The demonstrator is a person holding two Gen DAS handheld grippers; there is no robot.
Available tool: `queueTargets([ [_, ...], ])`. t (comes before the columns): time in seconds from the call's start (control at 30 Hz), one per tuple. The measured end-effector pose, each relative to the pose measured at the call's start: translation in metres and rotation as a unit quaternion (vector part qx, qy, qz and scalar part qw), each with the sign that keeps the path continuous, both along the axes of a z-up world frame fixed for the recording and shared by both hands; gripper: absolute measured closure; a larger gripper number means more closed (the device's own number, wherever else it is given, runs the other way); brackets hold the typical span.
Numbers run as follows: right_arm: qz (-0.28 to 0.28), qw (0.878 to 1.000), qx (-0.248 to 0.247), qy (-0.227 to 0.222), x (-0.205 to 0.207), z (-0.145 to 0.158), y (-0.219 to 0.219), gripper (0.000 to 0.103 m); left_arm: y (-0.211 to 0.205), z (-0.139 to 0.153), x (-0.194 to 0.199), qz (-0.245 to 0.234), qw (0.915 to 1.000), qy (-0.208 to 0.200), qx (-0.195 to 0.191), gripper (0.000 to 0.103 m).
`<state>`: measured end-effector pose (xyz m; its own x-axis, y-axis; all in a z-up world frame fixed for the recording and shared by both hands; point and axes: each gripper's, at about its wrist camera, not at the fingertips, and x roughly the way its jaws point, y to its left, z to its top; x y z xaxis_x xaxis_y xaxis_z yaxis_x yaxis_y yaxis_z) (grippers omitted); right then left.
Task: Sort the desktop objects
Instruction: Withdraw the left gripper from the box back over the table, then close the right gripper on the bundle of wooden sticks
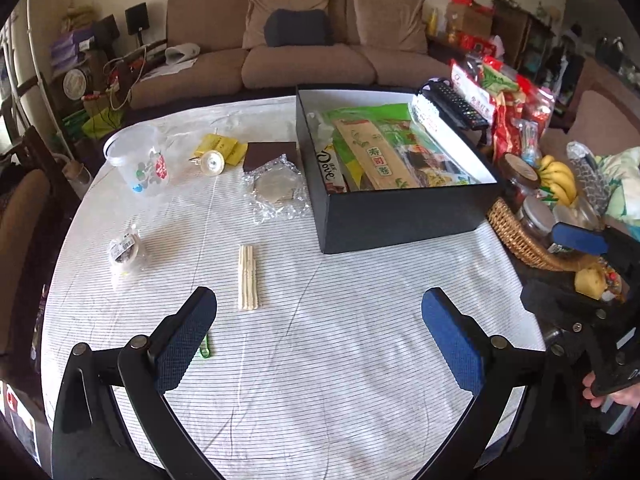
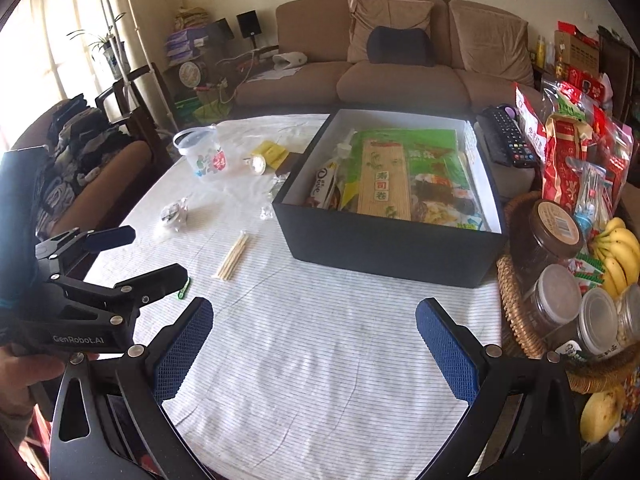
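The likeliest slip is with the thin sticks (image 1: 248, 277), lying loose in front of the box (image 1: 404, 216) on a wrinkled cloth (image 1: 320, 360): wide pads closing on them are apt to scatter the bundle or pinch cloth along with it. The flat green clip (image 1: 205, 347), nearer still than the sticks, is risking the same.

Both grippers are hovering low over the cloth short of the box, pointing toward it. The left gripper (image 1: 319, 322) and right gripper (image 2: 314, 330) are each gaping wide, holding nothing.
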<state>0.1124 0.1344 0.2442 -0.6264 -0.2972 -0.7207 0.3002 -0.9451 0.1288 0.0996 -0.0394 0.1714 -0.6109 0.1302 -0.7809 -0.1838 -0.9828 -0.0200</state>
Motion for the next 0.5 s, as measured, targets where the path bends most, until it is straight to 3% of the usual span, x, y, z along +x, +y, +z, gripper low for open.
queueTargets([
  [0.13, -0.031, 0.999, 0.002, 0.010, 0.010, -0.018, -0.010, 0.000, -0.022, -0.017, 0.015, 0.020, 0.9998, 0.002, -0.002, 0.000],
  [0.33, -0.074, 0.996, -0.034, 0.018, 0.021, -0.038, -0.009, 0.000, -0.069, -0.039, 0.028, 0.061, 0.9979, -0.010, 0.023, 0.000],
  [0.5, -0.075, 0.997, -0.031, 0.018, 0.025, -0.046, -0.020, 0.000, -0.121, -0.060, 0.031, 0.105, 0.9937, -0.018, 0.037, 0.000],
])
